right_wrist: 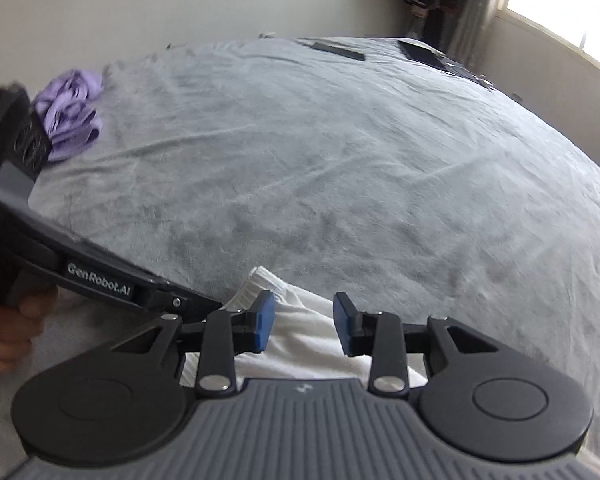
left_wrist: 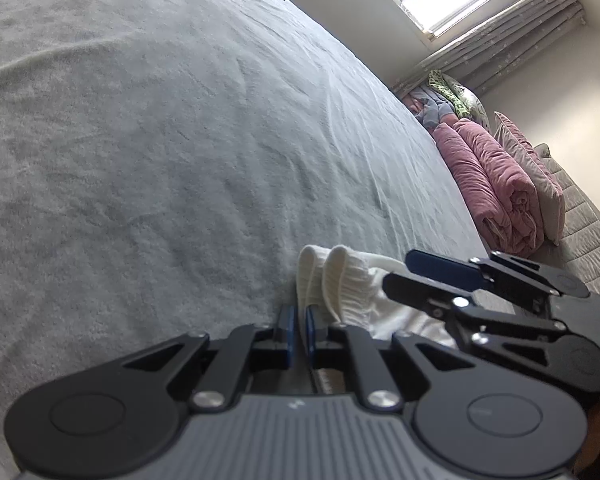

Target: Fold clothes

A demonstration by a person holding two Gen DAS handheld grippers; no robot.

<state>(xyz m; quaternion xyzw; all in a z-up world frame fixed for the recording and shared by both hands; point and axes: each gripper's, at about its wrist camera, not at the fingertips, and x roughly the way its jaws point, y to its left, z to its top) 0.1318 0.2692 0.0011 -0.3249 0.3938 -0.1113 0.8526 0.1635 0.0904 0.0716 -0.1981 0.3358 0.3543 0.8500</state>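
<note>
A white garment (left_wrist: 340, 280) is pinched at its ribbed edge by the left gripper (left_wrist: 298, 334) at the bed's (left_wrist: 160, 140) near edge, the right gripper (right_wrist: 304, 326) is spread above it, and folding appears barely begun.

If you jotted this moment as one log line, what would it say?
left tongs: shut on white garment | right tongs: open over it | surface: grey bed cover | elsewhere: purple garment, crumpled

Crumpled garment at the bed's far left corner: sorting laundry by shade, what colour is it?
Lavender purple, plain with no visible pattern; it shows only in the right wrist view.
</note>
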